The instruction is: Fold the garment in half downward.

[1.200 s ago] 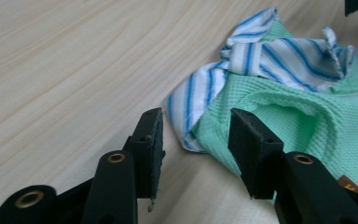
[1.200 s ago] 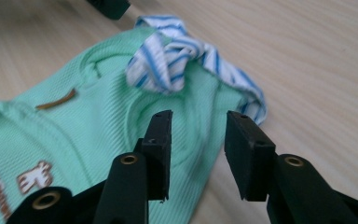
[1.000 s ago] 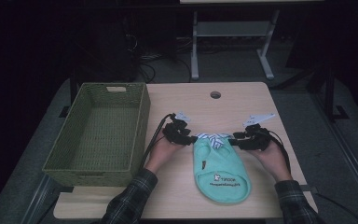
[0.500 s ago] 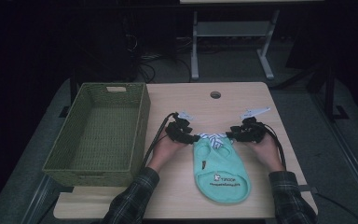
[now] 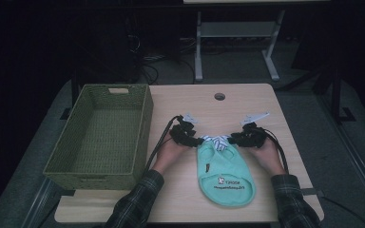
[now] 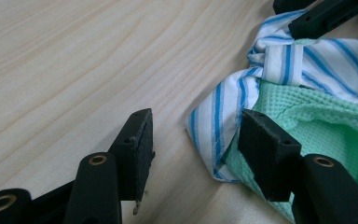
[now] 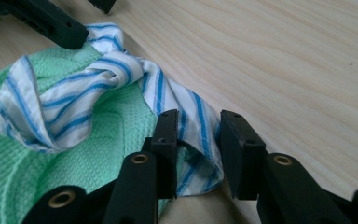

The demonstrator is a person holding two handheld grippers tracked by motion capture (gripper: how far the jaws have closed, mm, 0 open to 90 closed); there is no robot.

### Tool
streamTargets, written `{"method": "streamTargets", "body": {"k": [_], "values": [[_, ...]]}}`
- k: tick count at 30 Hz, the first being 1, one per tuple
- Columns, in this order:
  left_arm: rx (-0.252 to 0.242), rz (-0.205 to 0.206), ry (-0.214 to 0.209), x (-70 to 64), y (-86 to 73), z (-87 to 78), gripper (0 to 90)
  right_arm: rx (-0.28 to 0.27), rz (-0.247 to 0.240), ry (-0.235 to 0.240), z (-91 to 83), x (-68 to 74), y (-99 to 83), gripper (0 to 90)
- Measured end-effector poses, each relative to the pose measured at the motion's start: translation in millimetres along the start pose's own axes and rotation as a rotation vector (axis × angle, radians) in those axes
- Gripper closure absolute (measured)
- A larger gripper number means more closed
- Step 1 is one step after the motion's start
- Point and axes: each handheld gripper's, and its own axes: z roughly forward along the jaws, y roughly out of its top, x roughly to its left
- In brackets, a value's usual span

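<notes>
Right of the basket (image 5: 102, 133) on the bench (image 5: 247, 102), I note the green garment (image 5: 225, 173) lying flat, soft and limp: left gripper (image 6: 193, 142) gapes beside its striped collar (image 6: 214, 121), right gripper (image 7: 198, 154) part-open astride that collar's other end, the best hold.

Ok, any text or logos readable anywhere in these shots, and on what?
Green bag: a small white logo and two short lines of white print near its closed end, too small and blurred to read.
Wicker basket, table, both grippers: no text visible.
</notes>
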Motion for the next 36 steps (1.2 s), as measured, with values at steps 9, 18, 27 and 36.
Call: {"method": "streamTargets", "body": {"k": [9, 18, 27, 36], "values": [[0.034, 0.069, 0.029, -8.9, 1.0, 3.3, 47.4, 0.005, -0.032, -0.025, -1.7, 6.3, -2.9, 77.3], [0.032, 0.080, 0.011, -13.0, 2.7, 4.7, 58.6, -0.001, -0.018, -0.019, -2.3, 7.1, -4.8, 81.9], [0.048, 0.064, -0.030, -12.8, 4.5, 4.7, 82.0, -0.008, -0.006, -0.015, -2.8, 6.1, -5.9, 83.4], [0.084, 0.108, 0.004, -16.9, 8.1, 2.8, 85.6, -0.008, 0.019, 0.010, -4.3, 2.2, -7.2, 85.3]]}}
